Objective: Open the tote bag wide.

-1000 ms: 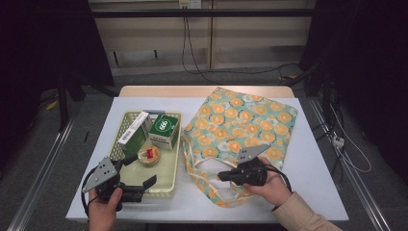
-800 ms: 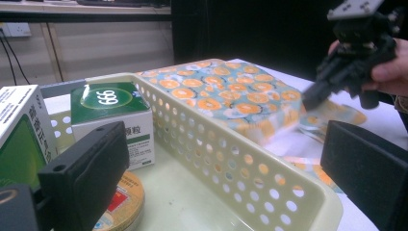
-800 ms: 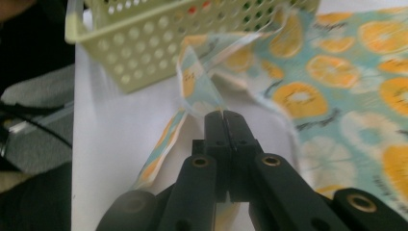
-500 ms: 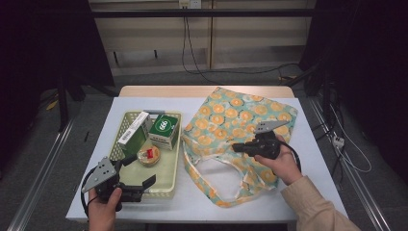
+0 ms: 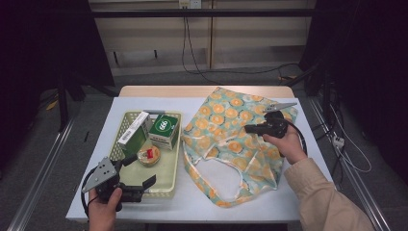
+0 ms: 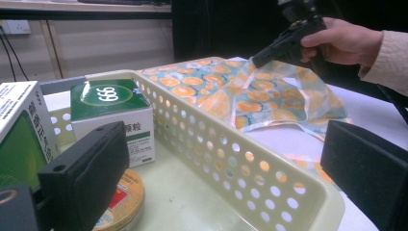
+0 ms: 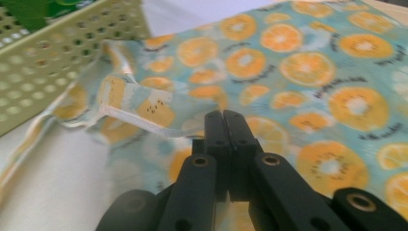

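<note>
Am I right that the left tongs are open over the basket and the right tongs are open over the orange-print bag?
Not quite: the right tongs are shut, jaws pressed together above the orange-print bag, as the right gripper view shows. The left tongs do stand open over the basket.

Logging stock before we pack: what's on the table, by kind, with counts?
Boxes: 2, white-and-green box and green 666 box
Round tins: 1, tin
Baskets: 1, basket
Bags: 1, orange-print bag
Total: 5

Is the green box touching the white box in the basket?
Cannot tell. The high view shows the green box and white box side by side; any gap is too small to see.
</note>
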A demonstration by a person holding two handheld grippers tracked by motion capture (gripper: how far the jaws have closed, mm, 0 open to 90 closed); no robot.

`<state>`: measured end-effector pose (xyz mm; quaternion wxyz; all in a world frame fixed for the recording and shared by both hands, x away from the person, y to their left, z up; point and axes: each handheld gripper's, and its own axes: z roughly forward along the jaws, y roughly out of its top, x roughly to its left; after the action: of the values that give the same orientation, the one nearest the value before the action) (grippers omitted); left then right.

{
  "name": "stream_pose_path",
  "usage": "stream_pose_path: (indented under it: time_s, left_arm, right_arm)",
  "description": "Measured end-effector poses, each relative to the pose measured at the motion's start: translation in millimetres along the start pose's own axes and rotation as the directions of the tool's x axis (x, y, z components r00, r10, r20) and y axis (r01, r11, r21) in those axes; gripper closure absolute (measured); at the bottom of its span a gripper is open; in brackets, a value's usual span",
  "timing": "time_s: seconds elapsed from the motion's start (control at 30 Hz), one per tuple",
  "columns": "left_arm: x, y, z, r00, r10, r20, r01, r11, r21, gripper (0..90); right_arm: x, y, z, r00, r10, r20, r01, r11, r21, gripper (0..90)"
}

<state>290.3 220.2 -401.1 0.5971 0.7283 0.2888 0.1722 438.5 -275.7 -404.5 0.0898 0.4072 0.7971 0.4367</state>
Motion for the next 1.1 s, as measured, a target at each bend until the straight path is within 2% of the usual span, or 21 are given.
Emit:
stream_pose_path:
  time_s: [0.13,0.3,0.37,0.47,0.53,0.63,0.7,0.77,0.83,0.93,1.03,1.1]
  left_arm:
    - [1.0,-0.3,-0.5,1.0,0.001,-0.002,-0.001,1.0,-0.001,2.8]
    - [1.2,-0.6,-0.8,1.0,-0.005,-0.001,0.005,1.0,-0.004,2.8]
    - [1.2,-0.6,-0.7,1.0,-0.003,-0.001,0.003,1.0,-0.002,2.8]
    - [1.1,-0.6,-0.6,1.0,-0.003,0.001,0.003,1.0,-0.001,2.8]
    - [1.1,-0.7,-0.5,1.0,-0.003,0.0,0.003,1.0,-0.001,2.8]
    - [0.9,-0.7,-0.8,1.0,-0.003,0.0,0.003,1.0,-0.001,2.8]
    - [1.0,-0.3,-1.3,1.0,0.001,-0.001,-0.001,1.0,-0.003,2.8]
    - [1.5,-0.2,-1.4,1.0,0.003,-0.002,-0.003,1.0,-0.004,2.8]
    - [1.2,-0.6,-1.1,1.0,-0.002,-0.001,0.002,1.0,-0.003,2.8]
    - [0.9,-0.4,-1.0,1.0,0.003,0.001,-0.003,1.0,-0.001,2.8]
    - [0.3,-0.4,-0.8,1.0,-0.003,0.001,0.003,1.0,-0.006,2.8]
    - [0.6,-0.7,-0.9,1.0,-0.005,0.001,0.005,1.0,-0.007,2.8]
  right_arm:
    - [-16.6,0.4,6.3,0.9986,0.025,0.046,-0.025,1.0,-0.003,90.0]
    - [-33.7,-5.9,13.9,0.9923,0.075,0.098,-0.076,0.997,0.003,89.9]
    - [-37.9,-10.1,19.5,0.9913,0.101,0.085,-0.102,0.995,0.01,89.7]
    - [-39.8,-13.1,25.4,0.9907,0.089,0.103,-0.094,0.994,0.046,89.7]
    - [-40.2,-13.7,26.8,0.9903,0.074,0.118,-0.081,0.995,0.06,89.8]
    - [-41.5,-15.6,26.9,0.9883,0.075,0.133,-0.085,0.994,0.068,87.0]
    - [-39.2,-16.0,25.5,0.989,0.081,0.124,-0.089,0.994,0.06,79.5]
    - [-33.8,-15.8,23.2,0.9909,0.064,0.119,-0.07,0.996,0.052,74.4]
    - [-27.9,-15.3,20.4,0.9921,0.058,0.111,-0.063,0.997,0.045,65.0]
    - [-18.4,-13.8,15.2,0.9929,0.015,0.118,-0.02,0.999,0.04,56.2]
    - [-3.3,-12.1,7.7,0.996,-0.026,0.085,0.025,1.0,0.019,49.8]
    - [8.4,-13.1,3.8,0.9982,-0.046,0.038,0.045,0.999,0.004,48.5]
